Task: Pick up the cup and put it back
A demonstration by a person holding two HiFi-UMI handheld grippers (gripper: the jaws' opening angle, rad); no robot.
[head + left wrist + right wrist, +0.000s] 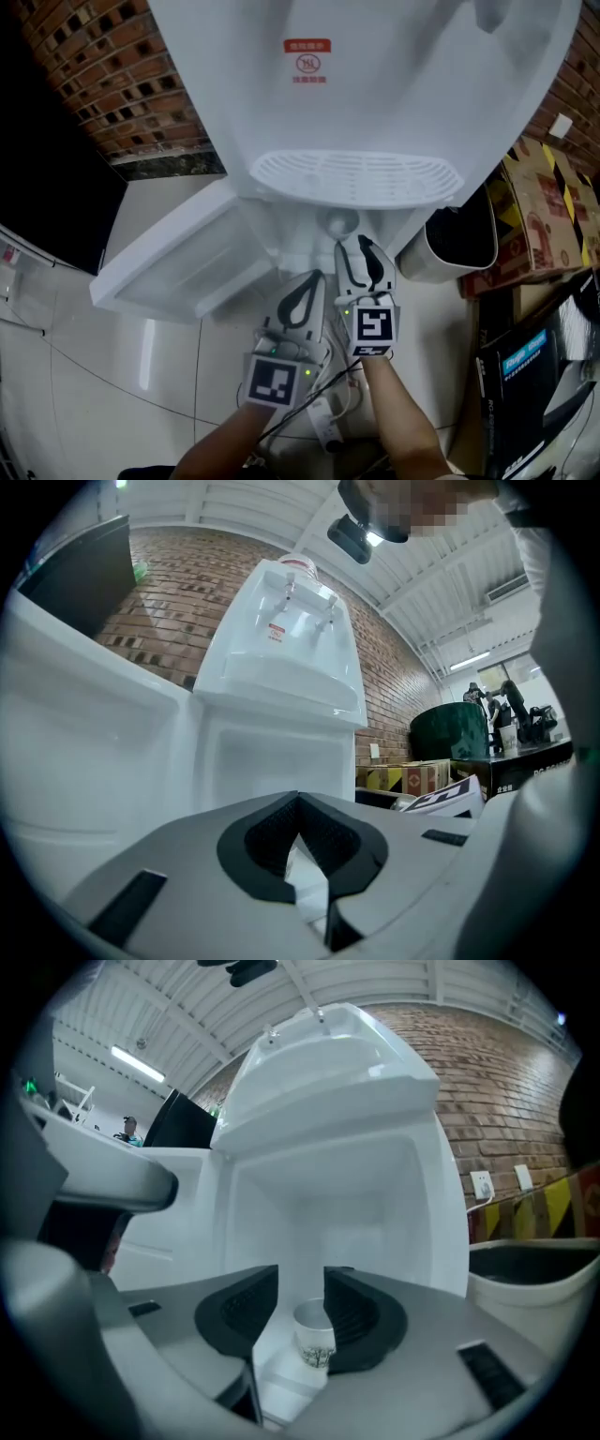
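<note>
A small white paper cup (339, 223) with a dark tree print stands inside the lower cabinet of the white water dispenser (375, 84), under the drip tray (356, 178). My right gripper (352, 242) points level into the cabinet, just short of the cup. In the right gripper view the cup (314, 1335) shows in the gap of my right gripper (302, 1283). Its right side is hidden by the right jaw, and the left jaw stands apart from it. The jaws are partly apart and press on nothing. My left gripper (314, 276) is beside it, lower left, jaw tips together (300, 801), holding nothing.
The cabinet door (169, 262) hangs open to the left. A white bin (459, 242) stands right of the dispenser, with cardboard boxes (548, 202) and a black box (530, 366) beyond it. A power strip and cables (326, 420) lie under my hands. A brick wall (112, 75) is behind.
</note>
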